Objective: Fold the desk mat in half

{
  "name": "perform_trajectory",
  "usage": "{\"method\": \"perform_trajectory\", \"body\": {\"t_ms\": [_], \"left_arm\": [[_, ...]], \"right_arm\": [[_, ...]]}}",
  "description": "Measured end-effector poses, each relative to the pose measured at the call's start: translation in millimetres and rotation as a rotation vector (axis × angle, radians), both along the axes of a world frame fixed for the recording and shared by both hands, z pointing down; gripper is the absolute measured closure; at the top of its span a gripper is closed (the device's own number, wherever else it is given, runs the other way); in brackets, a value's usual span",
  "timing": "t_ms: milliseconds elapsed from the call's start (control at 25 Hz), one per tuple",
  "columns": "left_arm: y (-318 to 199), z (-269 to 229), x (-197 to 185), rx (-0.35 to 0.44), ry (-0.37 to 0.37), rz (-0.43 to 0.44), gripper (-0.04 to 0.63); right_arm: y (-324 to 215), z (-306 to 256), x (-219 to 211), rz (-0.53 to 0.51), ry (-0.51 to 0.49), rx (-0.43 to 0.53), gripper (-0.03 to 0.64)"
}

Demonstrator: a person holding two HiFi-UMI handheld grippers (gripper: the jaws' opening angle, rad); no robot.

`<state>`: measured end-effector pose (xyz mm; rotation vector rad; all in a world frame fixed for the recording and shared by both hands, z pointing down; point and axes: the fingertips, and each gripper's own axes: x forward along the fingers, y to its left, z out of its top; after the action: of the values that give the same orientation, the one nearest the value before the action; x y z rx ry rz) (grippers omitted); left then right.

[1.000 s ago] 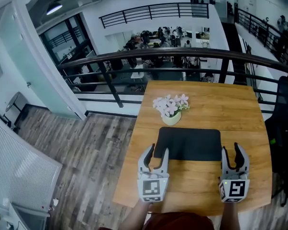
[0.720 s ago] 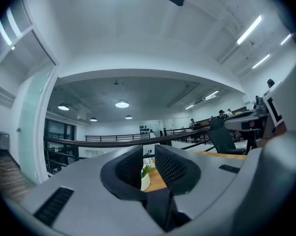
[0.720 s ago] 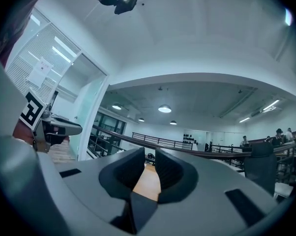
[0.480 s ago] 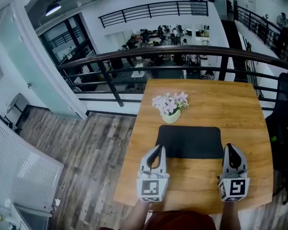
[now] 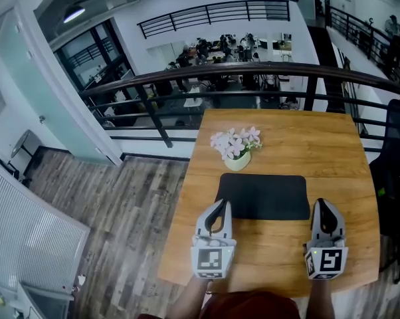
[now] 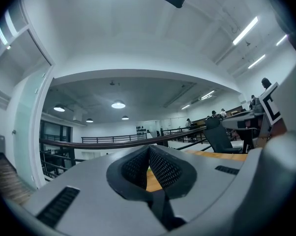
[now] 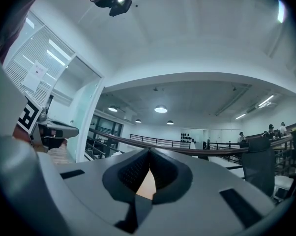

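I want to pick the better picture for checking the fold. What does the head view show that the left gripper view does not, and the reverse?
Only the head view shows the black desk mat, flat and unfolded, with the left gripper and right gripper by its near corners. Only the left gripper view shows the ceiling lights and that gripper's jaws close up: shut, nothing between them. Both show the wooden table and the dark railing.

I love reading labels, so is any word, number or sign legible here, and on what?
No words or numbers can be read.
Left claw and right claw: square black-and-white patterns on their cubes, no letters.
White sheet: print too blurred to read.
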<state>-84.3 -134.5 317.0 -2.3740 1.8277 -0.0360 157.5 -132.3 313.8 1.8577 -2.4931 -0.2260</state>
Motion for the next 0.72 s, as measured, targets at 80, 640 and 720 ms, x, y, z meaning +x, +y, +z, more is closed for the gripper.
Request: {"method": "perform_trajectory", "body": {"t_ms": [80,640,720], "left_arm": [[-1,0,0,-0.002,0.001,-0.002,0.575],[-8,1,14,0.000,-0.013,0.015,0.575],[-7,2,14,-0.003,-0.011,0.015,0.575]], "right_arm": [[0,0,1,-0.001,0.002,0.002,0.606],[0,0,14,0.022,0.018,0.003,0.606],[1,0,17,0.025,0.021,0.003,0.606]]}}
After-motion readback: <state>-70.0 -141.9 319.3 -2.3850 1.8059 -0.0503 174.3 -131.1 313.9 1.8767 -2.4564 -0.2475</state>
